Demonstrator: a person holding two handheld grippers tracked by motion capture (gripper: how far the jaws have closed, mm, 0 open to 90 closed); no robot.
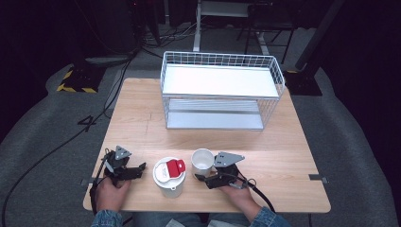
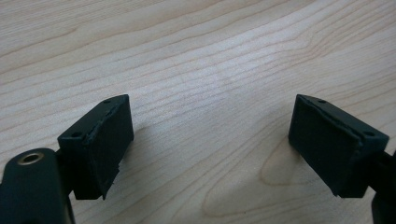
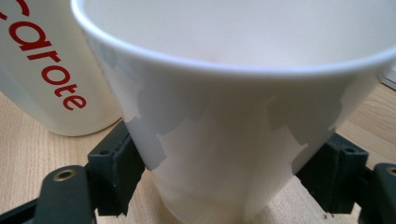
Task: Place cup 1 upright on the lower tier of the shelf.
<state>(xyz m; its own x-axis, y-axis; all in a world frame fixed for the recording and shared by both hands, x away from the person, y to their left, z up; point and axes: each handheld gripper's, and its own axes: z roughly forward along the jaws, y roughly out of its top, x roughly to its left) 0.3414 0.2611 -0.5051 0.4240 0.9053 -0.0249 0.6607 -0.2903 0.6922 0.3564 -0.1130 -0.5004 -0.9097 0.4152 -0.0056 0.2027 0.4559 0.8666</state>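
Note:
A white open cup (image 1: 202, 161) stands near the table's front edge, and my right gripper (image 1: 202, 177) is shut on its lower body. In the right gripper view the black pads (image 3: 116, 168) press on both sides of the cup (image 3: 233, 93). Just left of it stands a white tumbler (image 1: 169, 178) with a white lid and a red flap; its side (image 3: 37, 70) bears red lettering. My left gripper (image 1: 138, 170) rests at the front left, pointing toward the tumbler. Its jaws stand apart over bare wood (image 2: 210, 140) with nothing between them.
A white wire basket shelf (image 1: 222, 90) with two levels stands at the back of the wooden table (image 1: 142, 123). Cables trail from both grippers toward the front edge. Dark floor and equipment lie beyond the table.

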